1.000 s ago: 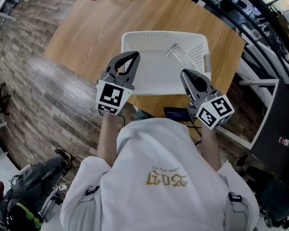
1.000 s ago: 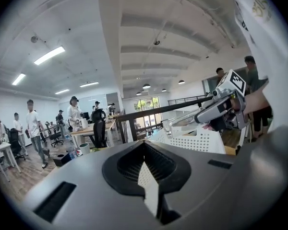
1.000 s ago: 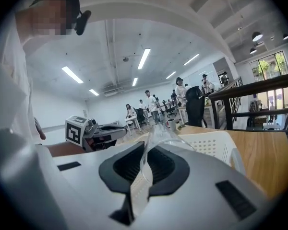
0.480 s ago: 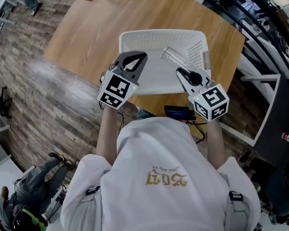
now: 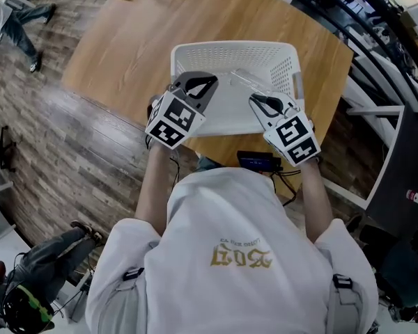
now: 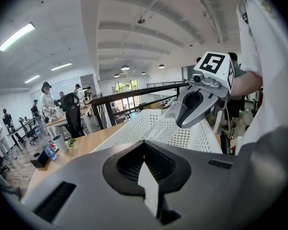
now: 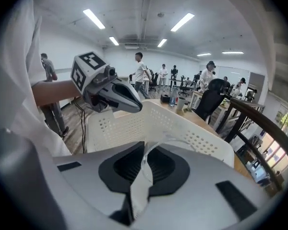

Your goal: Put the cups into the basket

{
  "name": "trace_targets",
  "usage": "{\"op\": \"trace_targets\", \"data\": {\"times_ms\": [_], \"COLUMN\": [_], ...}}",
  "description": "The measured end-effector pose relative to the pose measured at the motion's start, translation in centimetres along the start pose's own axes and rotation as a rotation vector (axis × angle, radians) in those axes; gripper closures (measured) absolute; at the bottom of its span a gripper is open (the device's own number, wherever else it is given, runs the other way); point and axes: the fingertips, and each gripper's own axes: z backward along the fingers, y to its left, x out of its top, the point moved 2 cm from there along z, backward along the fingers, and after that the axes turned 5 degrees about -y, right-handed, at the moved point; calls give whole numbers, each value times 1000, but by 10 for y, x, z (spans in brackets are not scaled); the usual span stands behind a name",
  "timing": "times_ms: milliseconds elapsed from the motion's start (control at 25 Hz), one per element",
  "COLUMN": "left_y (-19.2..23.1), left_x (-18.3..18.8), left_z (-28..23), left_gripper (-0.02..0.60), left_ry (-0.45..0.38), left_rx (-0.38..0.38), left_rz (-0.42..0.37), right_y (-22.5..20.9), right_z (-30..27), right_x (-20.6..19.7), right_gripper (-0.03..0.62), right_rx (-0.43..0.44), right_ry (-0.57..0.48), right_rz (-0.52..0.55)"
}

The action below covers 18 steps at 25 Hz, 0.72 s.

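Clear plastic is showing between the jaws of my right gripper (image 7: pixel 143 150). Looking along them, I am seeing them closed onto the thin wall of a see-through cup (image 7: pixel 162 139), whose rim is curving up and away over the white basket (image 7: pixel 192 128).

In the head view the right gripper (image 5: pixel 256 101) is reaching in over the basket's near wall. The cup (image 5: pixel 245 81) is lying tilted above the basket floor, toward the right half, and I cannot tell whether it is touching the floor. The basket (image 5: pixel 233 47) is standing on a light wooden table (image 5: pixel 153 33), close to the table's near edge.

My left gripper (image 5: pixel 209 84) is hovering over the near-left part of the basket, apart from the cup. Its own camera is showing its jaws pressed together with nothing between them. In that same view the right gripper (image 6: pixel 185 121) is crossing in from the right, above the perforated basket wall (image 6: pixel 134 128).

People are standing around desks in the room behind, too small for me to say more.
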Motion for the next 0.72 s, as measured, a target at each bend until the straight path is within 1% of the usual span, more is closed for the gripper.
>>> {"op": "trace_targets", "data": {"times_ms": [160,240,400,600,720], "left_y": [-6,-9,-16,-27,-32], "left_x": [-1,-3,-9,-19,-31], "left_z": [-6,-10,-20,-31,-36], "left_gripper": [575,575,575,575,575], "left_ry": [19,47,130,231,328], "left_rx": [-29,-45,-92,-154,-183], "left_rz": [-12,-34,-100,-145,-191], "right_y": [2,3,1,4,6], "right_z": [-8,-10,-15,-23,-27], "right_x": [-11,-15,-24,-30,-33], "right_gripper": [569,569,569,569,569], "right_rx": [32,42,62,100,136], "right_ry": [80,109,182,235,269], "right_rz": [49,81,134,189,219]}}
